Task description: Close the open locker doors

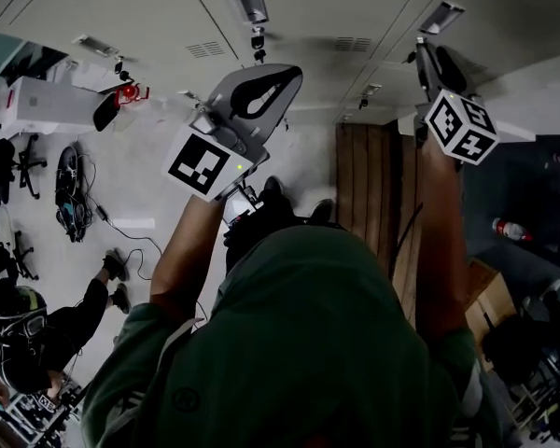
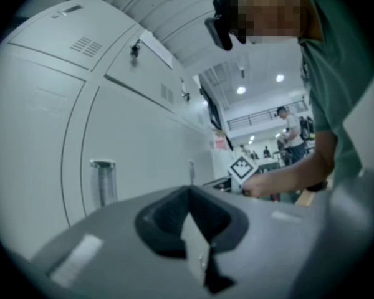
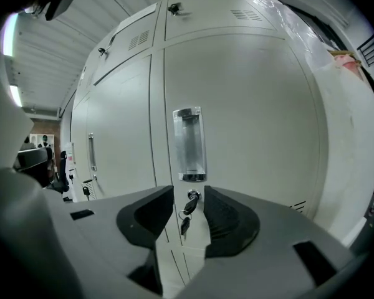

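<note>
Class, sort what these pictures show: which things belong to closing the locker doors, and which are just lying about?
Belong to the job:
locker door
recessed handle
key in its lock
right gripper, open
left gripper, shut

Lying about:
bottle
cardboard box
floor cable

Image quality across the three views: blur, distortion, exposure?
Head view: underexposed, the green hood nearly black. Left gripper view: heavy fisheye bows the locker doors; distant ceiling lights blown out, soft focus. Right gripper view: sharpest, evenly lit, glare on the recessed handle, key legible.
</note>
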A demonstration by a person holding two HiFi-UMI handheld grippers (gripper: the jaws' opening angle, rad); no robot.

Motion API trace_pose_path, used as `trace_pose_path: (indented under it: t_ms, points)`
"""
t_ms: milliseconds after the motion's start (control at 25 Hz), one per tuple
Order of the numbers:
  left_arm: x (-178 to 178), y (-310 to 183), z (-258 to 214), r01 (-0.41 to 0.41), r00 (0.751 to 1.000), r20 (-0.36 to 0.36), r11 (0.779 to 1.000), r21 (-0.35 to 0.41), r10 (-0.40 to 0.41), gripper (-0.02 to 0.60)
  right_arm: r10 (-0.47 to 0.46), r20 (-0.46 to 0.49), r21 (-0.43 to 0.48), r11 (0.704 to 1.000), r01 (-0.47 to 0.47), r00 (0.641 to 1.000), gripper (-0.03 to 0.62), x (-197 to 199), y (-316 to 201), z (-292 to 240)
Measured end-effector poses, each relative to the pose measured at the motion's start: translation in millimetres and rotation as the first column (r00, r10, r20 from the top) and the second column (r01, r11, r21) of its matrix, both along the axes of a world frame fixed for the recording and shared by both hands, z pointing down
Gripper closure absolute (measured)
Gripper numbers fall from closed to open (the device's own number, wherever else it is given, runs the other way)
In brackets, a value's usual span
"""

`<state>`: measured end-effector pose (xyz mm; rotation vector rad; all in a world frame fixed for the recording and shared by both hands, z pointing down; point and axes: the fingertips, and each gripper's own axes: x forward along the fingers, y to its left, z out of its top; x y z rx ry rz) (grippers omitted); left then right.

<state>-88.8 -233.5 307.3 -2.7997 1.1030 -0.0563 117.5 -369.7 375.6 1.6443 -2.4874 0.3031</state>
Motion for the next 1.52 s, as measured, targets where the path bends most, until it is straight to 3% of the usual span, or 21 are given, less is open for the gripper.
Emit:
trace_pose_path:
  t_ms: [240, 440, 720, 960, 1120, 1520]
  points:
    - [-5, 12, -9, 0.022, 1.000, -0.013, 1.000, 0.021, -0.022, 0.581, -0.043, -0.035, 0.074, 0.996, 0.045, 0.998, 0.468, -12, 34, -31]
    - [-1, 25, -12, 0.025, 1.000, -0.010, 0.999, 0.034, -0.025, 0.581, -0.152, -0.023, 0.139, 0.978, 0.154, 0.988, 0.532, -34, 74, -61]
    - [12, 40, -13, 0.014, 1.000, -0.006, 0.999, 0.036, -0.014, 0.581, -0.322, -0.017, 0.198, 0.927, 0.319, 0.947, 0.568, -60, 132, -96]
    - [23, 51, -11, 0.003, 1.000, -0.004, 1.000, 0.029, -0.003, 0.581, -0.464, -0.033, 0.168, 0.870, 0.463, 0.885, 0.588, -80, 177, -101]
    - [30, 56, -9, -0.003, 1.000, 0.000, 1.000, 0.021, 0.003, 0.581, -0.496, -0.043, 0.152, 0.855, 0.497, 0.867, 0.589, -83, 197, -101]
    - [43, 64, -5, -0.019, 1.000, 0.007, 1.000, 0.013, 0.019, 0.581, -0.505, -0.012, 0.137, 0.854, 0.502, 0.863, 0.589, -77, 216, -97]
